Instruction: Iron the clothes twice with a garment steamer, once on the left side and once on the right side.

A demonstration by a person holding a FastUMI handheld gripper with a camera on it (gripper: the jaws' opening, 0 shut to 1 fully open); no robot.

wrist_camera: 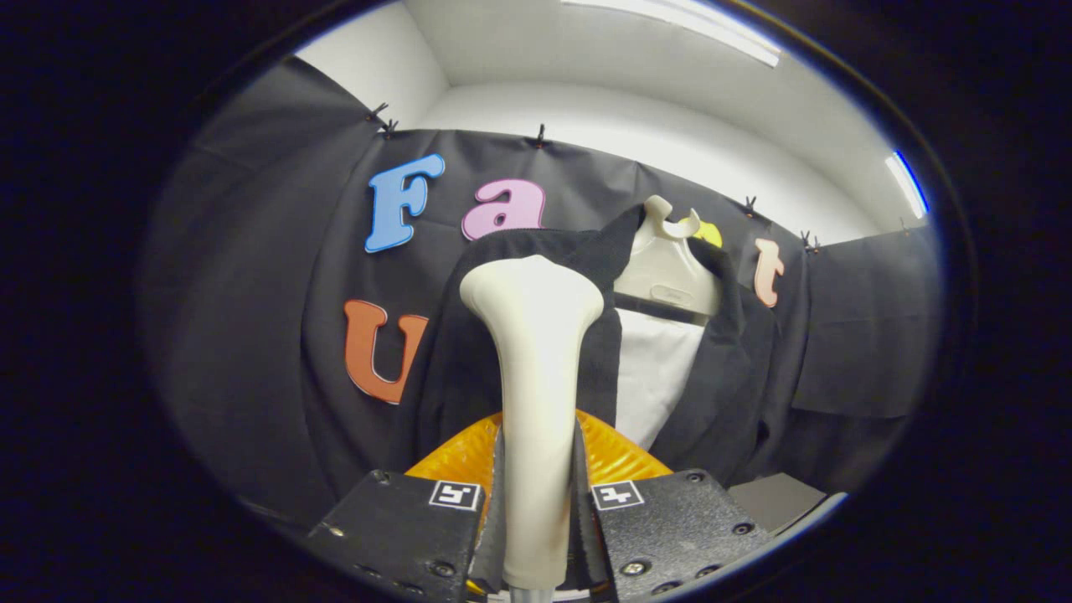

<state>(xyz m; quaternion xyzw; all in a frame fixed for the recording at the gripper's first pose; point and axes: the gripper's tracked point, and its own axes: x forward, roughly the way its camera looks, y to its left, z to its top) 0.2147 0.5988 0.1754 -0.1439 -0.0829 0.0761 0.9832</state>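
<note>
My gripper is shut on the cream handle of the garment steamer, which stands upright between my two fingers. The steamer's wide head faces the left front of a black jacket that hangs just beyond it. The jacket is on a cream hanger, open at the front, with a white panel showing between its lapels. The head sits close to the jacket's left shoulder; I cannot tell whether it touches the cloth.
An orange ribbed object lies just behind my fingers, low in front of the jacket. A grey surface shows past my right finger. Black cloth walls close the booth behind and on both sides.
</note>
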